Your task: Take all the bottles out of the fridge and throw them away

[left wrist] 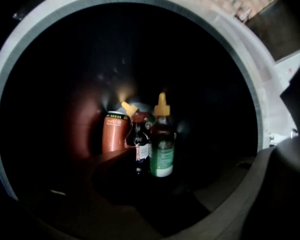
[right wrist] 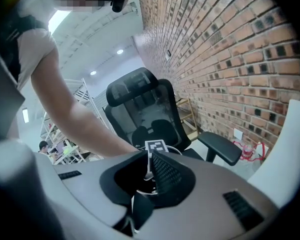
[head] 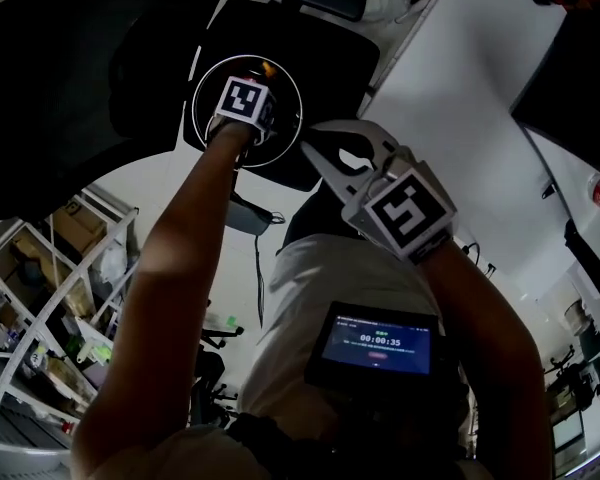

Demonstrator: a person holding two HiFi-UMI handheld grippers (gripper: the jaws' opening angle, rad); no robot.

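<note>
Closest to the camera in the head view is a little screen [head: 378,343] on the person's chest at 6 o'clock, reading 00:00:35. Just past it is the right gripper [head: 307,146], sitting around 4 o'clock from the round bin [head: 293,88] and not touching it. Its own view shows the claw [right wrist: 147,159] pinched together at the tips with nothing in it. The left gripper [head: 245,103] is further out at 11 o'clock, right over the bin's mouth. From its camera the jaws [left wrist: 160,189] look spread apart and empty, though it's pretty dim in there. Down at the bottom of the bin [left wrist: 10,84], huddled together near the middle, are three things. There's an orange-red container [left wrist: 115,133] at 9 o'clock of the bunch, a dark sauce bottle [left wrist: 137,141] leaning with its yellow cap tipped left, and a green-labelled bottle [left wrist: 162,151] with a yellow nozzle just beside it. Beyond the bin is a black office chair [head: 310,48], with a white table [head: 470,78] at 2 o'clock.
</note>
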